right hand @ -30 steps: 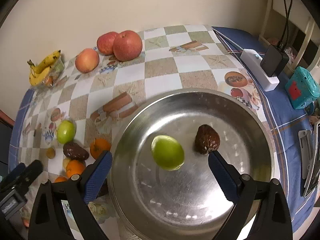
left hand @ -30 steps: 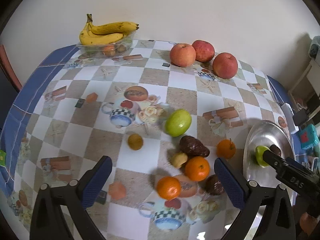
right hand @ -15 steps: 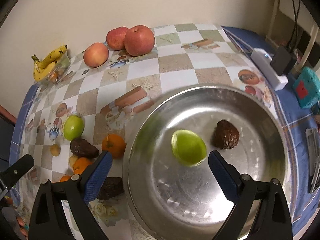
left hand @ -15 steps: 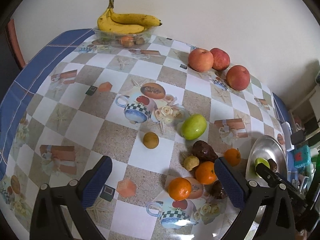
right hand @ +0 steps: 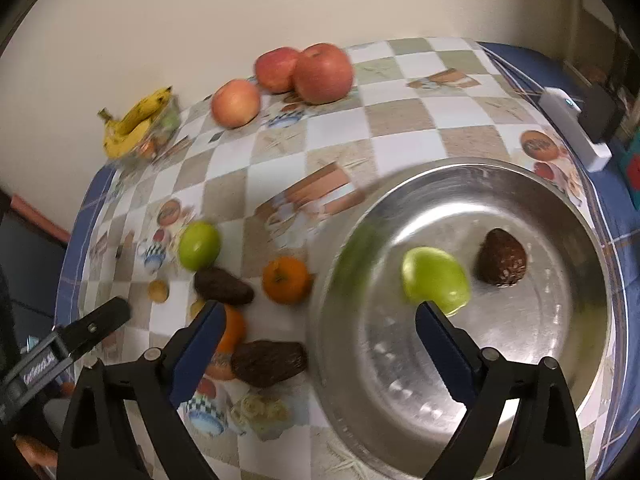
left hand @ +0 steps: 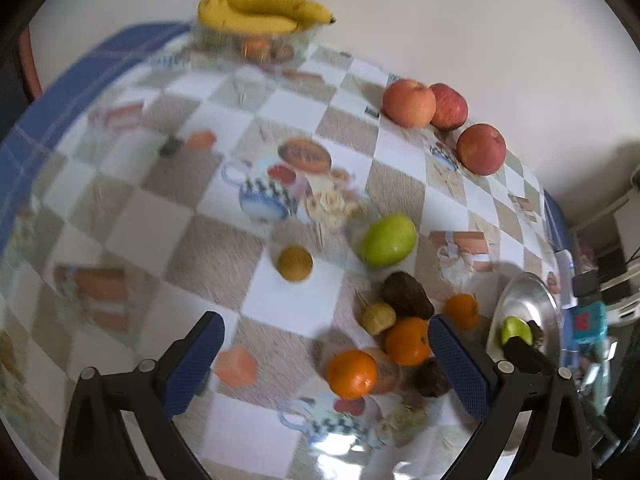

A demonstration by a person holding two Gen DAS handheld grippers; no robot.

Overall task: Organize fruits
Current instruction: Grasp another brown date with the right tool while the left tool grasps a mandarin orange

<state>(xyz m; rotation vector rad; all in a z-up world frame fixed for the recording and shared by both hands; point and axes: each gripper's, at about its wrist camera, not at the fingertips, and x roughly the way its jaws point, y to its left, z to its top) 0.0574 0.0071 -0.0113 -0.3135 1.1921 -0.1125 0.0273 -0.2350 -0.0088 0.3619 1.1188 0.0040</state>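
A steel bowl (right hand: pixel 520 420) at the table's right holds a green fruit (right hand: pixel 435 280) and a dark brown fruit (right hand: pixel 501 258); the bowl also shows in the left wrist view (left hand: pixel 520 300). Loose on the cloth lie a green fruit (left hand: pixel 387 239), oranges (left hand: pixel 352 374), dark brown fruits (left hand: pixel 406 295) and small yellow fruits (left hand: pixel 295 263). My left gripper (left hand: pixel 326 356) is open and empty above the orange cluster. My right gripper (right hand: pixel 318 344) is open and empty over the bowl's left rim.
Three red apples (left hand: pixel 408 103) stand by the back wall. Bananas (left hand: pixel 260 12) lie on a clear container at the back left. A white power strip (right hand: pixel 576 128) and a teal box (left hand: pixel 591 318) sit past the bowl on the right. The blue table edge (left hand: pixel 48 120) curves at left.
The left gripper has moved forward and lower toward the loose fruit cluster. The right gripper has shifted left from the bowl's middle to its left rim. Both stay open.
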